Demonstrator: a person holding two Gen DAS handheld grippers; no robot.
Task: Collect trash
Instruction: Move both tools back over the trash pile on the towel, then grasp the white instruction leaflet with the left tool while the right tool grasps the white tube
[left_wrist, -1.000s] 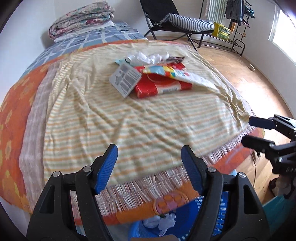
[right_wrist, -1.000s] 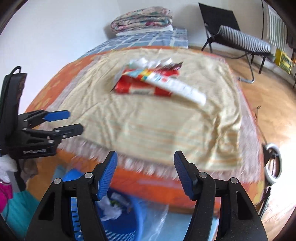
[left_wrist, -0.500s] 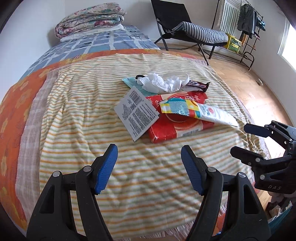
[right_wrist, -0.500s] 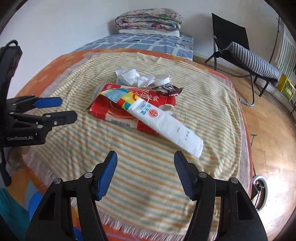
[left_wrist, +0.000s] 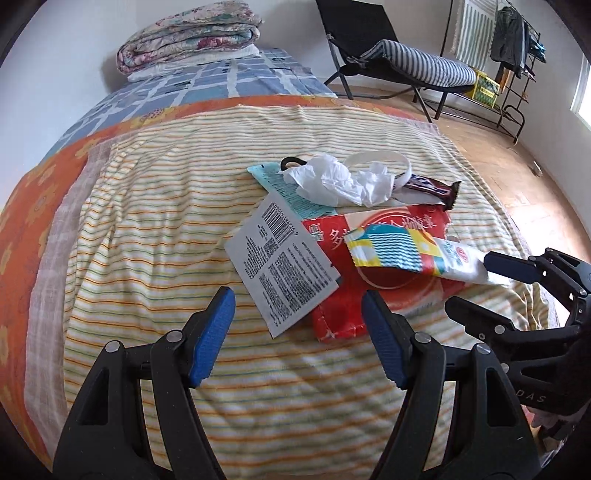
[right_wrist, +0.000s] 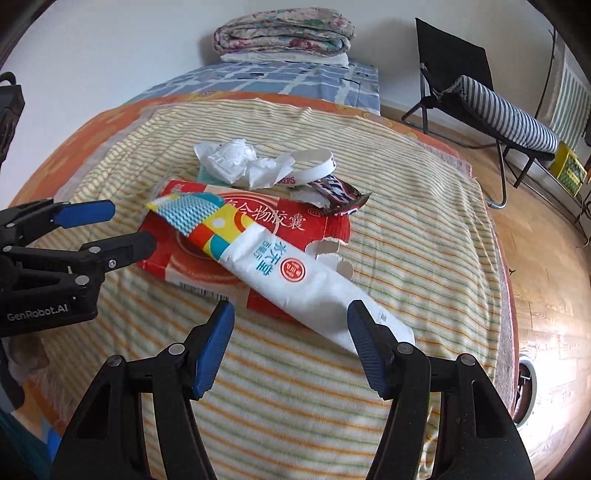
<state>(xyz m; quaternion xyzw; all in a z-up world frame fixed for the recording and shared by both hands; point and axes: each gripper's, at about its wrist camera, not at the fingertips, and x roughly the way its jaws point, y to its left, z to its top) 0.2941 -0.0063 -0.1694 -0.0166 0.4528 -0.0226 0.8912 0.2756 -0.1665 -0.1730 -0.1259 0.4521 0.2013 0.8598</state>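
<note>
A pile of trash lies on the striped blanket (left_wrist: 155, 236): a flattened red box (left_wrist: 373, 273), a long white and colourful wrapper (right_wrist: 288, 273) across it, a grey printed sachet (left_wrist: 284, 269), a teal packet (left_wrist: 291, 192), crumpled white tissue (left_wrist: 336, 181), a white band (right_wrist: 314, 170) and a dark candy wrapper (left_wrist: 432, 188). My left gripper (left_wrist: 297, 328) is open, hovering just before the sachet. My right gripper (right_wrist: 291, 332) is open over the white wrapper's near end. Each gripper shows in the other's view, the right one (left_wrist: 491, 284) and the left one (right_wrist: 107, 229).
Folded quilts (left_wrist: 188, 37) lie on the blue checked bedding at the far end. A black folding chair with a striped cushion (left_wrist: 417, 62) stands on the wooden floor (right_wrist: 546, 258) to the right, beside a clothes rack (left_wrist: 517, 40).
Both grippers have moved up from the blue basket at the bed's foot and forward over the blanket to the trash pile. Both stay open and empty.
</note>
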